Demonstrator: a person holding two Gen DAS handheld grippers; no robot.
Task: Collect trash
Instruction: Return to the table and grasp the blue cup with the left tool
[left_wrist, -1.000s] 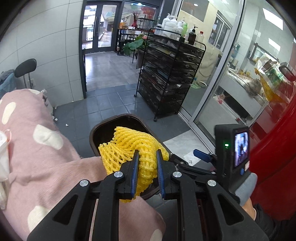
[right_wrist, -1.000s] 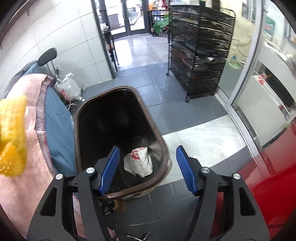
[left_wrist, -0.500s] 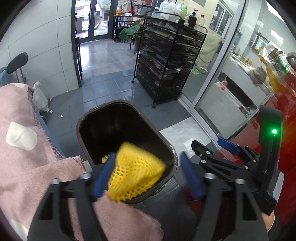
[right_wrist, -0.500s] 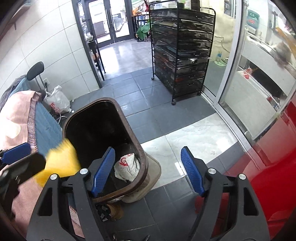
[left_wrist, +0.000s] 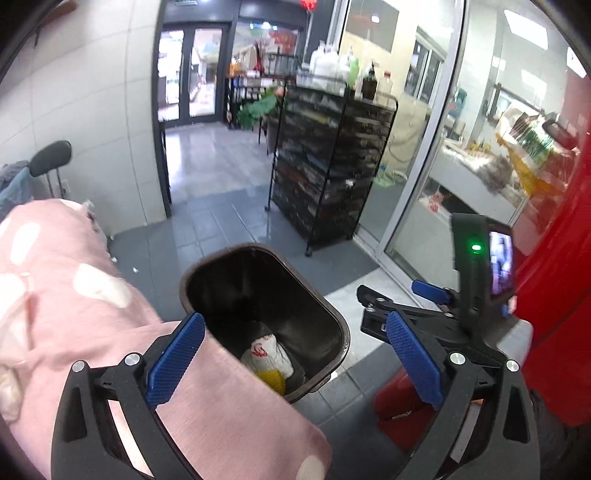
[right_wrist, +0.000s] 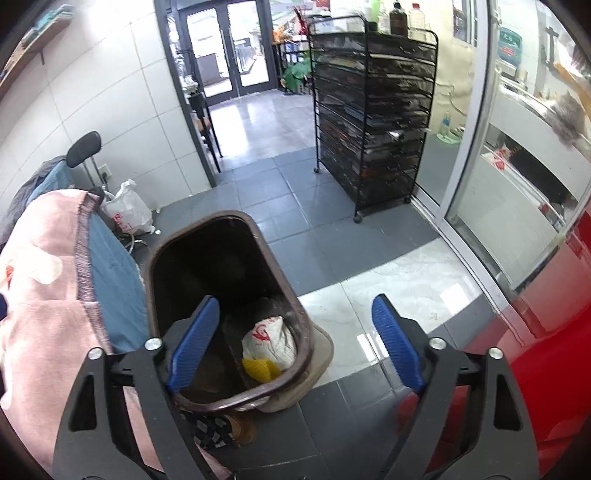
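Note:
A brown trash bin stands on the floor below both grippers. The yellow foam net lies at its bottom beside a white crumpled bag. My left gripper is open and empty above the bin's near rim. My right gripper is open and empty above the bin's right side; it also shows at the right of the left wrist view.
A pink spotted cloth covers the surface left of the bin. A black wire rack stands on the tiled floor behind. A red panel is on the right. A white plastic bag sits by the wall.
My left gripper opened and let go of the yellow foam net, which dropped into the bin beside the white bag. The right gripper stayed open.

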